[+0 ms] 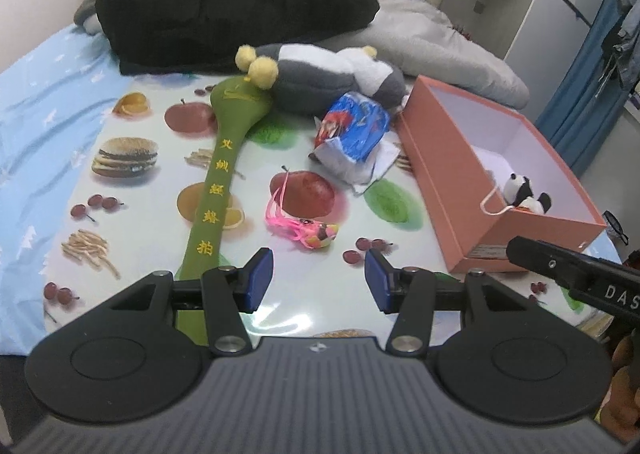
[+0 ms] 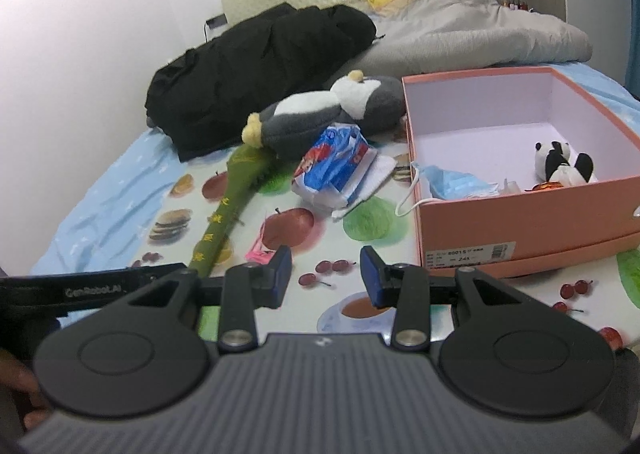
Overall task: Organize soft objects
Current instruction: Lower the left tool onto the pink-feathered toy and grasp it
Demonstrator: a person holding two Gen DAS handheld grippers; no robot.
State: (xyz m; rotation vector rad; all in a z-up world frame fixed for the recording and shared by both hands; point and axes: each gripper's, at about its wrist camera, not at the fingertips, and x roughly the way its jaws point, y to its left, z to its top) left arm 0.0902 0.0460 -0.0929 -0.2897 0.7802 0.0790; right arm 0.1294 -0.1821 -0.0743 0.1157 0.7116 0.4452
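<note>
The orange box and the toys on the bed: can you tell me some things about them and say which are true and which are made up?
1. A little panda toy sits inside the orange box. True.
2. The grey penguin is inside the box. False: it lies on the bed beside the box.
3. A blue face mask lies in the box, its strap hanging over the edge. True.
4. The left gripper is squeezing the pink goggles. False: its jaws are open and empty, and the goggles lie on the fruit-print cloth.
5. The long green stick toy stands upright. False: it lies flat.
</note>
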